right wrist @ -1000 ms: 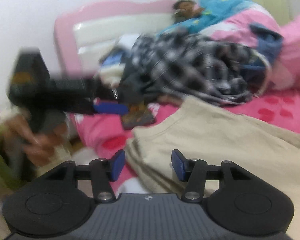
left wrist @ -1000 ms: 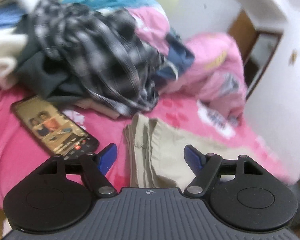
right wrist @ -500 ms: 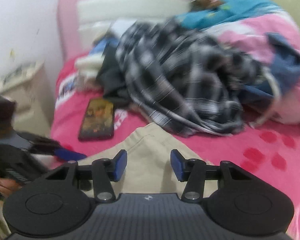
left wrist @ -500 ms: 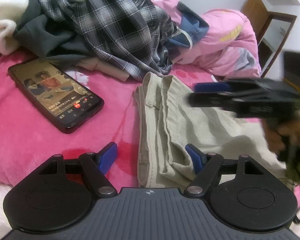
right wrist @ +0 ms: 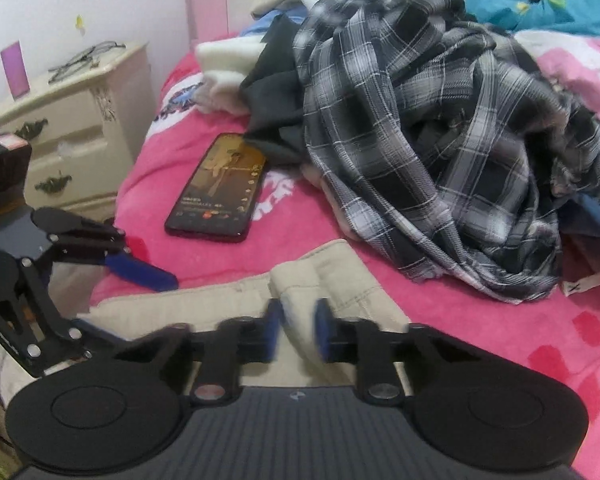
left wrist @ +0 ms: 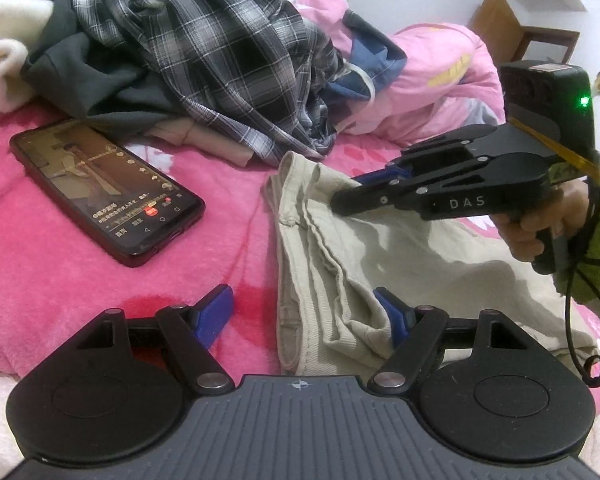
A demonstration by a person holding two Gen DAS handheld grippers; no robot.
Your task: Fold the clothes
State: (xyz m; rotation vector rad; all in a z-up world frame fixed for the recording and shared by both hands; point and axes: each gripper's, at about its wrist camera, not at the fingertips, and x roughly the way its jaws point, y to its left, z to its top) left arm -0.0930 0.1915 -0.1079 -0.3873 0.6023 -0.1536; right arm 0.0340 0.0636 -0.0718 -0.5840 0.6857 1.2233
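A pink bed (left wrist: 60, 264) carries a heap of clothes (left wrist: 220, 60), beige trousers (left wrist: 400, 264) at the near right and a phone (left wrist: 104, 188) left. The left tool (left wrist: 304, 312) gapes across the trousers' waistband; the right tool (right wrist: 298, 334), blurred, pinches its far corner.

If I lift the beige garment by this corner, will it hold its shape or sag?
Likely floppy: the beige garment lies in soft wrinkled layers on the pink blanket. The stacked folds may slide apart when raised, since nothing pins them. The right gripper is narrowing around one folded edge; the left gripper is open, so the far side would droop.
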